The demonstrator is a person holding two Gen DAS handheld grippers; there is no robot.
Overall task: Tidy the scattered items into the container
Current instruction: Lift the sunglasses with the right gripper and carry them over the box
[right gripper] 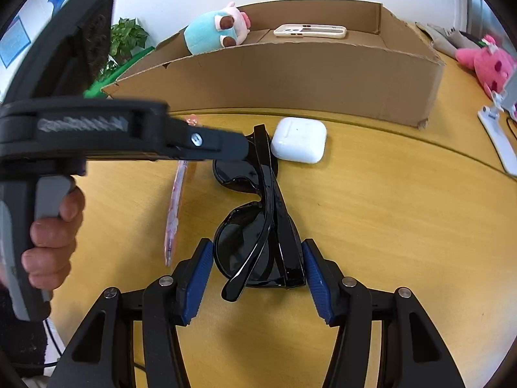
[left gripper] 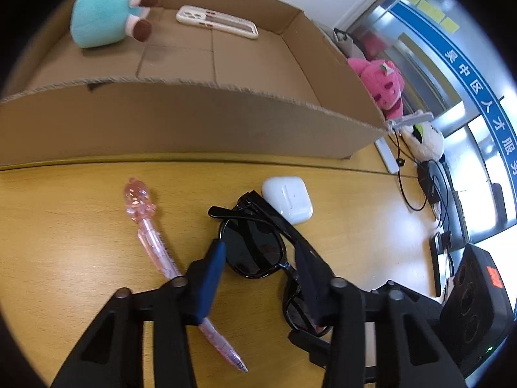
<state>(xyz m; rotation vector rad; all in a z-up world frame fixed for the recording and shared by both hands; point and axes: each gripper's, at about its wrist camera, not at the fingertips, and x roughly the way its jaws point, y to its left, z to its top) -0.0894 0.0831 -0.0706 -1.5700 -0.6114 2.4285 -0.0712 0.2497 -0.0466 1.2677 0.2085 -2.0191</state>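
Observation:
Black folded sunglasses (left gripper: 255,245) (right gripper: 258,226) lie on the wooden table. My left gripper (left gripper: 258,252) is open, with one lens between its fingers. My right gripper (right gripper: 258,255) is open around the other end of the sunglasses. A white earbud case (left gripper: 287,199) (right gripper: 299,139) touches the far end of the glasses. A pink pen (left gripper: 152,242) (right gripper: 174,207) lies to their left. The cardboard box (left gripper: 194,123) (right gripper: 290,77) stands behind, holding a teal plush (left gripper: 103,19) (right gripper: 213,29) and a white phone case (left gripper: 216,21) (right gripper: 310,30).
A pink plush (left gripper: 384,84) (right gripper: 488,64) and a white plush (left gripper: 423,139) sit to the right of the box, with cables (left gripper: 429,187) and a black device (left gripper: 471,297). A green plant (right gripper: 126,42) stands at the left of the box. The left tool and hand (right gripper: 51,226) cross the right wrist view.

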